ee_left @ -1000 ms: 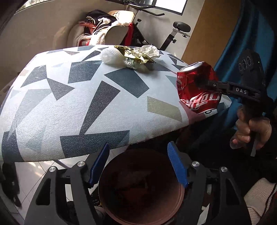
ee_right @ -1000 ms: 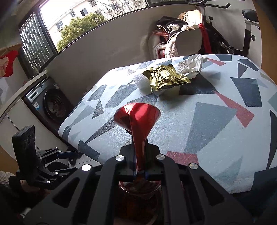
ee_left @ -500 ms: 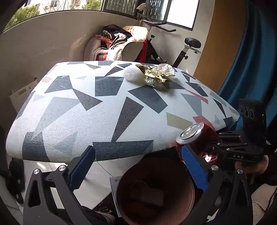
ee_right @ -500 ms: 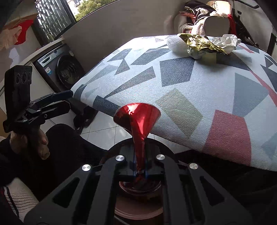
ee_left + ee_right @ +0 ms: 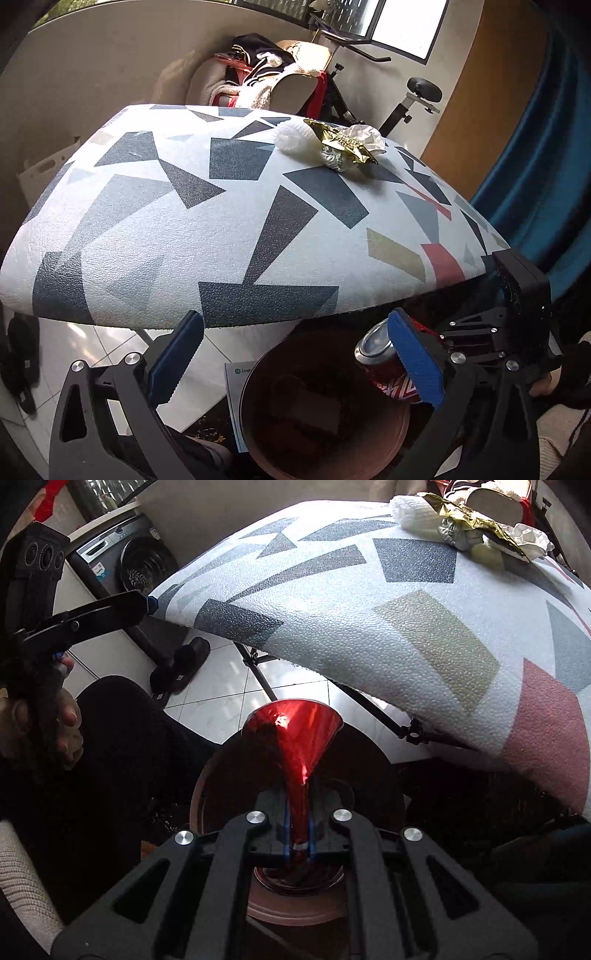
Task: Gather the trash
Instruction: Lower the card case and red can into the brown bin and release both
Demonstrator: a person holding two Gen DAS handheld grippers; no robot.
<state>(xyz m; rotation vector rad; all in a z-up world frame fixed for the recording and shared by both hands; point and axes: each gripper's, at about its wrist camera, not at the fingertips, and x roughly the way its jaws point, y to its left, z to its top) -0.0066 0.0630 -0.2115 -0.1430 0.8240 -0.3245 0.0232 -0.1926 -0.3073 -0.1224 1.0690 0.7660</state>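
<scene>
My right gripper (image 5: 299, 840) is shut on a crushed red soda can (image 5: 295, 738) and holds it over the open brown waste bin (image 5: 373, 746) on the floor. In the left wrist view the can (image 5: 384, 362) hangs at the bin's (image 5: 266, 373) right rim, held by the right gripper (image 5: 432, 338). My left gripper (image 5: 295, 362) is open and empty above the bin. A pile of trash sits on the far side of the patterned table: a gold wrapper (image 5: 341, 142), white crumpled tissue (image 5: 365, 134) and a white wad (image 5: 293, 138).
The table (image 5: 184, 229) with a grey and red triangle pattern overhangs the bin. A washing machine (image 5: 125, 565) stands at the left. A chair heaped with clothes (image 5: 266, 81) and an exercise bike (image 5: 417, 96) stand beyond the table. A blue curtain (image 5: 535, 147) hangs right.
My right gripper has carried the can down from table-edge height to the bin's rim. My left gripper has stayed open over the bin, which now shows further right.
</scene>
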